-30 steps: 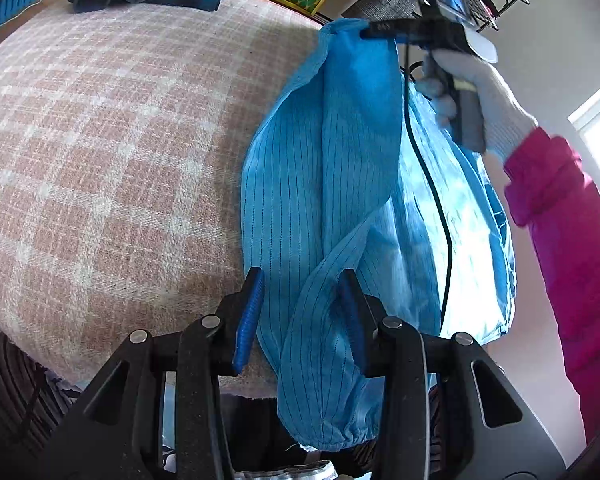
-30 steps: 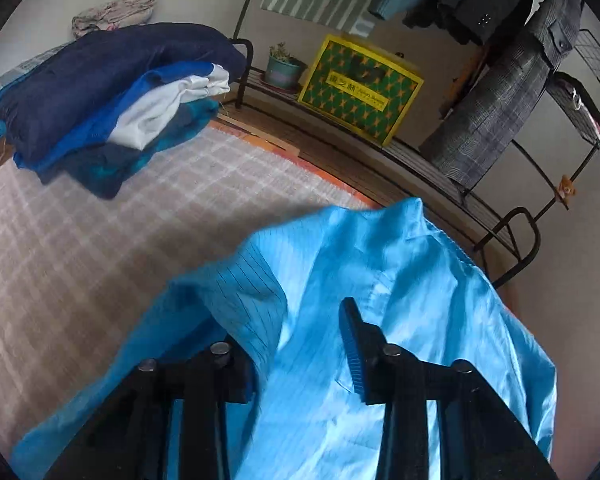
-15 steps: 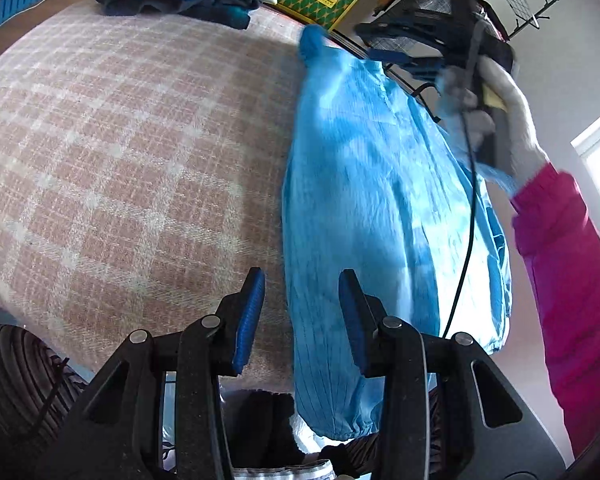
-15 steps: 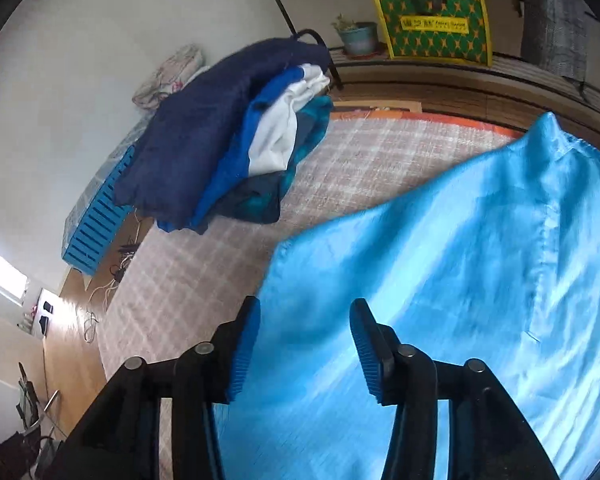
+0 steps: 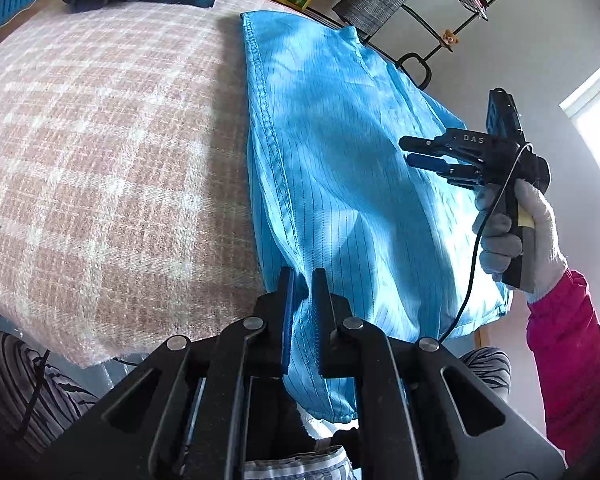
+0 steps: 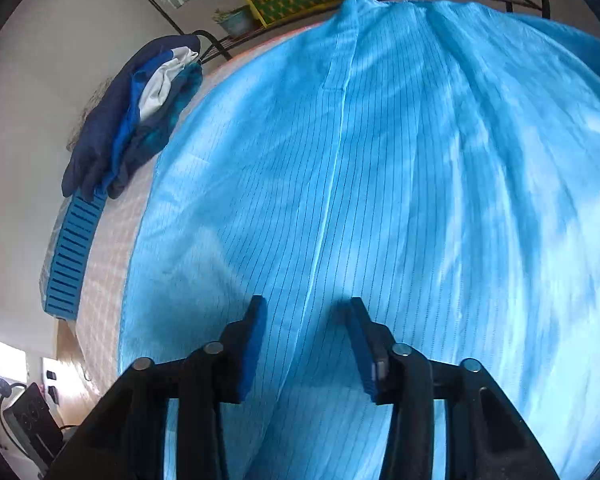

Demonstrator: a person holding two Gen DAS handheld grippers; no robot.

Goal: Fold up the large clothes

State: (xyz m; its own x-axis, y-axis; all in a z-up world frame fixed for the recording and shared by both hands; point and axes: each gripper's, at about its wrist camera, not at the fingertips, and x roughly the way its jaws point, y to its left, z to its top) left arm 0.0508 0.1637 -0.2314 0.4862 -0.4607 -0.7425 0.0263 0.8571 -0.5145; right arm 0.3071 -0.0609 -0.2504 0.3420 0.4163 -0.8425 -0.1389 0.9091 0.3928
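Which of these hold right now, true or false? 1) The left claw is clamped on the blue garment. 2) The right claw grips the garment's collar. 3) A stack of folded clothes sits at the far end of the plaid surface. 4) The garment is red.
1) True: the left claw pinches the near edge of the light blue pinstriped garment.
2) False: the right claw hovers over the cloth, its jaws apart and closing, nothing pressed between the pads.
3) True: the stack of folded clothes lies at the far end of the plaid blanket.
4) False: it is light blue.
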